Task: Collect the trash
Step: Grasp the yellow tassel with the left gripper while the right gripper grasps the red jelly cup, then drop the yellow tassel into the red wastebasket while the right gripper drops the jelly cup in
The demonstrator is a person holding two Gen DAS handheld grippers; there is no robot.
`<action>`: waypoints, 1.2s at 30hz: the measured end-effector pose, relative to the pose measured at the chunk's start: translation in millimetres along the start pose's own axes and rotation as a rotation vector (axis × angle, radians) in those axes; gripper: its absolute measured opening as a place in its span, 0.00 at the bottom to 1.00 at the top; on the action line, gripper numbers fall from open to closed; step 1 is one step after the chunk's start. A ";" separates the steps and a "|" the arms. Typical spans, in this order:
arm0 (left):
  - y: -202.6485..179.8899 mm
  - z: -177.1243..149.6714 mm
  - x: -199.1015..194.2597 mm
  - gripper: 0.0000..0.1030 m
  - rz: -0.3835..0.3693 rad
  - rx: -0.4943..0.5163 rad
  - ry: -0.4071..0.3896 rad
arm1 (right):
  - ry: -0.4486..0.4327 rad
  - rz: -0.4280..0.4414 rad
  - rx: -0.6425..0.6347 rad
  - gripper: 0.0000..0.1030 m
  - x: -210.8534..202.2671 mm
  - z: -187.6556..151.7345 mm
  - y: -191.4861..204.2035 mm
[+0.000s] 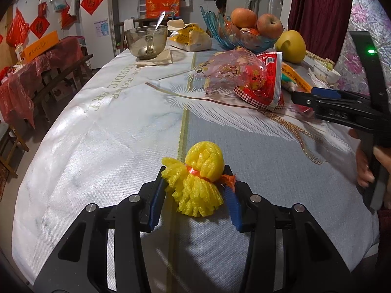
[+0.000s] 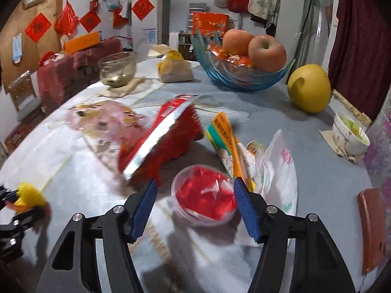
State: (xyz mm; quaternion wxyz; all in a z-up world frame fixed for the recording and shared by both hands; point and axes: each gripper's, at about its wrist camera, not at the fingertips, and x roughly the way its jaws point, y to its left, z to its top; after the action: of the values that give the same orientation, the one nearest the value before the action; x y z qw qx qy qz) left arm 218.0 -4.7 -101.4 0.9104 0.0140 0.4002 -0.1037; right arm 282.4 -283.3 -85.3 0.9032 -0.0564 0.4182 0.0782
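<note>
A yellow foam fruit net tied with an orange band lies on the tablecloth between the fingers of my left gripper; the blue pads sit at its sides, and it also shows in the right wrist view. My right gripper is open around a clear plastic cup with red wrapper inside. A red snack bag, a pink plastic bag, an orange packet and a white wrapper lie just beyond. The red snack bag also shows in the left view.
A blue glass fruit bowl with apples, a yellow pomelo, a glass bowl, a paper bag and a small white bowl stand at the table's far side. A red-covered side table is left.
</note>
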 end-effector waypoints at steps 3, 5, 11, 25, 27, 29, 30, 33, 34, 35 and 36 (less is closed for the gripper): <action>0.2 0.1 0.1 0.44 0.001 0.000 0.001 | 0.023 0.014 0.023 0.66 5.0 1.0 -5.9; 0.3 0.3 0.0 0.44 -0.001 -0.002 0.000 | 0.030 0.046 0.046 0.54 5.3 -0.9 -11.4; 1.4 0.1 0.1 0.44 -0.003 -0.004 0.000 | -0.041 0.131 0.096 0.41 -18.7 -9.2 -18.4; 31.5 -27.5 -71.7 0.42 -0.014 -0.138 -0.099 | -0.255 0.360 0.172 0.41 -165.8 -67.6 -0.2; 41.3 -36.1 -92.5 0.42 0.003 -0.160 -0.122 | -0.278 0.379 0.171 0.41 -179.4 -71.3 4.9; 57.0 -52.2 -120.4 0.43 0.038 -0.193 -0.147 | -0.296 0.408 0.166 0.41 -192.1 -76.0 12.2; 64.6 -60.2 -131.9 0.43 0.053 -0.210 -0.153 | -0.302 0.420 0.162 0.41 -197.2 -78.6 16.4; 86.0 -85.6 -160.9 0.43 0.100 -0.255 -0.154 | -0.313 0.457 0.148 0.41 -211.4 -88.5 32.0; 95.0 -97.6 -171.7 0.43 0.124 -0.272 -0.148 | -0.315 0.469 0.142 0.41 -214.9 -91.5 37.0; 102.8 -108.7 -179.6 0.43 0.152 -0.284 -0.141 | -0.316 0.488 0.134 0.41 -219.6 -96.2 43.8; 110.9 -120.7 -186.8 0.43 0.187 -0.295 -0.131 | -0.314 0.499 0.129 0.41 -221.9 -98.4 48.6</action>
State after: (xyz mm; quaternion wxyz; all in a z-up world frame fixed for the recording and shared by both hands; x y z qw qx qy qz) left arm 29.6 150.0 -53.1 0.9325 -0.0892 0.3477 0.0403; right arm 58.1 -273.0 19.2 0.9114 0.1184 0.2785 0.2787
